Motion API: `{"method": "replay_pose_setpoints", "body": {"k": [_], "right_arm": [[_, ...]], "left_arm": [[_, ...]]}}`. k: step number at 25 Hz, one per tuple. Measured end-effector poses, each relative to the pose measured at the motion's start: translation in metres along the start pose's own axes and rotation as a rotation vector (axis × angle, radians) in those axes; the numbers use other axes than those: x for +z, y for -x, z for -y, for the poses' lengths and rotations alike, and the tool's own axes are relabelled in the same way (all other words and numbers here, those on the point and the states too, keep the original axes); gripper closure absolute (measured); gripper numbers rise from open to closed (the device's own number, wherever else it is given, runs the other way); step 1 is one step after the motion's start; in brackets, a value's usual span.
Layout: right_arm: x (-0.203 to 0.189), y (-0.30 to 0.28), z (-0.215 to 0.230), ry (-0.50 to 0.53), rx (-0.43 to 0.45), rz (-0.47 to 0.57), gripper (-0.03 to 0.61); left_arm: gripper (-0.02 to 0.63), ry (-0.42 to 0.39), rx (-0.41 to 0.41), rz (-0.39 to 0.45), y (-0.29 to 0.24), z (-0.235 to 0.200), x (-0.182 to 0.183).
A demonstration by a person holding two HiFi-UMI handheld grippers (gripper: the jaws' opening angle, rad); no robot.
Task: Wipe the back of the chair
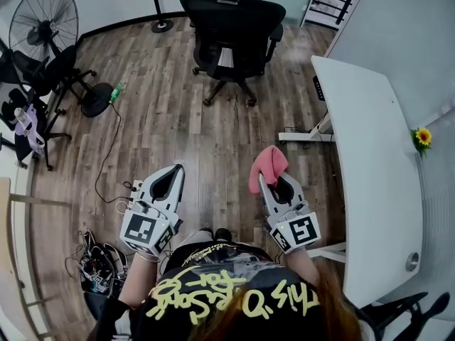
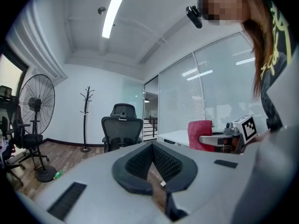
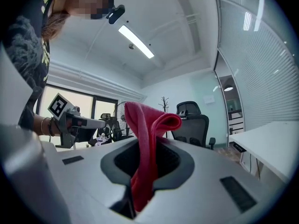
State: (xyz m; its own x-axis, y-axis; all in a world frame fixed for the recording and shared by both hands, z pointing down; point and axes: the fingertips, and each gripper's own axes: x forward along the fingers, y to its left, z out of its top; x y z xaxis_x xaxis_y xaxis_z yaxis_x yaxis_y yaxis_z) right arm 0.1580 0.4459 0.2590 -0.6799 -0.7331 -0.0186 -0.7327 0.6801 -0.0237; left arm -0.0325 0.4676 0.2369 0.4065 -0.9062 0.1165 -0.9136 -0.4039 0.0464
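A black mesh office chair (image 1: 232,30) with a headrest stands across the wood floor, its back toward me. The same chair (image 2: 122,130) shows in the left gripper view and again, as the chair (image 3: 193,125), in the right gripper view. My right gripper (image 1: 273,177) is shut on a pink-red cloth (image 1: 266,165), which sticks up folded from the jaws; the cloth (image 3: 145,148) fills the right gripper view's middle. My left gripper (image 1: 173,179) is shut with nothing in it, well short of the chair. Both grippers are held near my body.
A white desk (image 1: 370,176) runs along the right, with a small sunflower (image 1: 423,136) at its far side. A standing fan (image 1: 44,20) and another black chair (image 1: 39,84) are at the left. Cables (image 1: 99,261) lie on the floor lower left. A coat stand (image 2: 86,118) stands by the far wall.
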Motion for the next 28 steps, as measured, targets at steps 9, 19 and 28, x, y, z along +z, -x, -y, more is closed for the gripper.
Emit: {"method": "replay_pose_setpoints", "body": {"k": [9, 19, 28], "right_arm": [[0.002, -0.001, 0.008, 0.012, 0.007, -0.002, 0.517], [-0.015, -0.027, 0.012, -0.012, 0.026, -0.026, 0.517], [-0.018, -0.090, 0.038, 0.017, 0.014, -0.034, 0.517]], "left_arm": [[0.620, -0.002, 0.009, 0.018, -0.005, 0.003, 0.009], [0.621, 0.025, 0.049, -0.029, -0.009, -0.021, -0.012], [0.621, 0.012, 0.022, 0.001, -0.063, -0.072, -0.003]]}}
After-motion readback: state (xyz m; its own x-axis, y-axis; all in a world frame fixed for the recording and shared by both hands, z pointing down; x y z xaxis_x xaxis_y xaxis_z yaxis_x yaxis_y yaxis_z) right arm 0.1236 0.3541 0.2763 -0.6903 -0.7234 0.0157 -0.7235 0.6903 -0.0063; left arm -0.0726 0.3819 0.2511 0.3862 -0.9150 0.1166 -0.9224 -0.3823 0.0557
